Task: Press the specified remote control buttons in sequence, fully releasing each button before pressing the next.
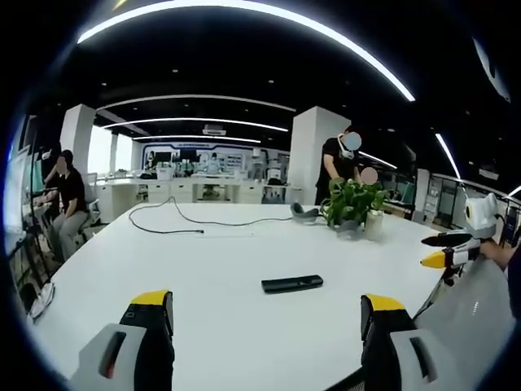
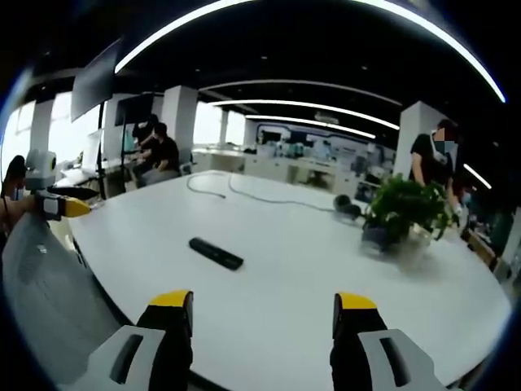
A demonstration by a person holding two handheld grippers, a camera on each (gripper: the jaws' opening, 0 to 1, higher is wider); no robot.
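Remote (image 1: pixel 292 283) on white table (image 1: pixel 203 269), tongs (image 1: pixel 267 314) spread apart

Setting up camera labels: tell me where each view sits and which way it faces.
Left gripper view: rides the left tool, open, facing across the white table at the remote; the right tool enters at right.
Right gripper view: rides the right tool, open, facing the remote; the left tool at left.
Shared: remote, table, plant, cable.
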